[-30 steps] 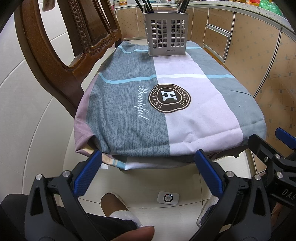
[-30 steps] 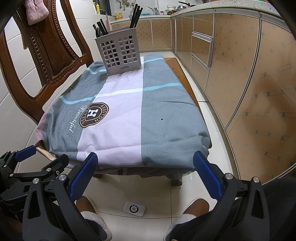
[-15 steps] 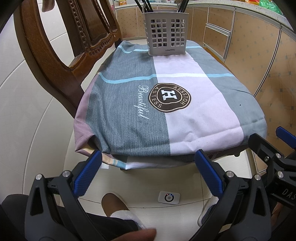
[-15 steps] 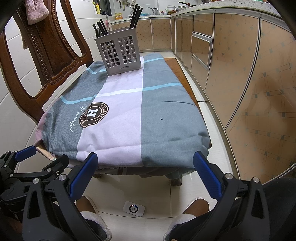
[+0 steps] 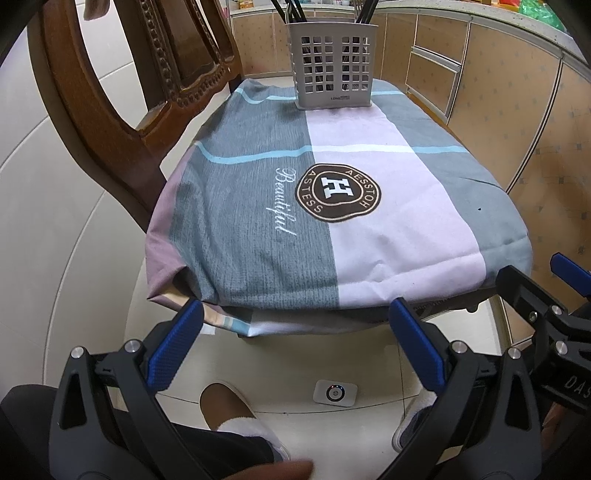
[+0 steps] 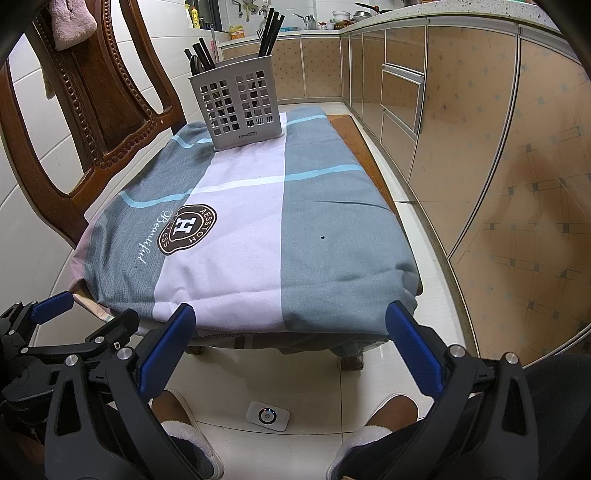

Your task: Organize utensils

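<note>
Both grippers, left gripper (image 5: pixel 295 343) and right gripper (image 6: pixel 291 343), hung wide open and held nothing. The basket (image 6: pixel 236 107) already held the utensils (image 6: pixel 271 31), far across the cloth (image 6: pixel 236 258), so the job looked finished.

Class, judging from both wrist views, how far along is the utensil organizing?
Done: dark utensils stand upright in the grey caddy at the cloth's far end. In hand: nothing; left gripper and right gripper have their jaws open. Left: no loose utensils visible, so seemingly little.
</note>
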{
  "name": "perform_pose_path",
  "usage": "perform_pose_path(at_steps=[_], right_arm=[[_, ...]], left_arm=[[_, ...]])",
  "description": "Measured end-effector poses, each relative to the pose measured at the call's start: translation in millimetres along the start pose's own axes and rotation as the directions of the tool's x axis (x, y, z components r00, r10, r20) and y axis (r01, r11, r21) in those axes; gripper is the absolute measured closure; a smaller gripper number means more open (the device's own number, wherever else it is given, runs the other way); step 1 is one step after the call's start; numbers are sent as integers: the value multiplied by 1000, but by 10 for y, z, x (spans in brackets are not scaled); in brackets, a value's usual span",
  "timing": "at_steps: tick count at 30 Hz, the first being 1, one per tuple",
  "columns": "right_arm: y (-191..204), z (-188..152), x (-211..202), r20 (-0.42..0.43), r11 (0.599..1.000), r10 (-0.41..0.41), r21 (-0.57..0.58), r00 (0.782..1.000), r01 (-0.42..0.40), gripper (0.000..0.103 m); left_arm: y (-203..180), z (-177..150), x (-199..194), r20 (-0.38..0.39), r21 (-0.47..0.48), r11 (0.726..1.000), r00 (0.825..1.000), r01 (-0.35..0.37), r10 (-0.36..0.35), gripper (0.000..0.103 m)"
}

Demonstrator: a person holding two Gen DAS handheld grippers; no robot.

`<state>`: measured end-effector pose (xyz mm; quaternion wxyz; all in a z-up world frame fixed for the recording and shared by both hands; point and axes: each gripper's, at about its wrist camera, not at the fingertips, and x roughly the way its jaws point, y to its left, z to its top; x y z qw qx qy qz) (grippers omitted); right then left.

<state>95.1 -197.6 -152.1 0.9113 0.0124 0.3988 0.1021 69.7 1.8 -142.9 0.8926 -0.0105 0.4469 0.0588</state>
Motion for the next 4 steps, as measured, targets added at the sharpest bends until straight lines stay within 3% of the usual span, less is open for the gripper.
perform_pose_path(at_steps=[4], right_arm=[[-9, -4, 4, 0, 1000, -1, 0, 1000, 1, 3]], left_arm=[[2, 2, 0, -3, -3, 1000, 1000, 3, -3, 4]])
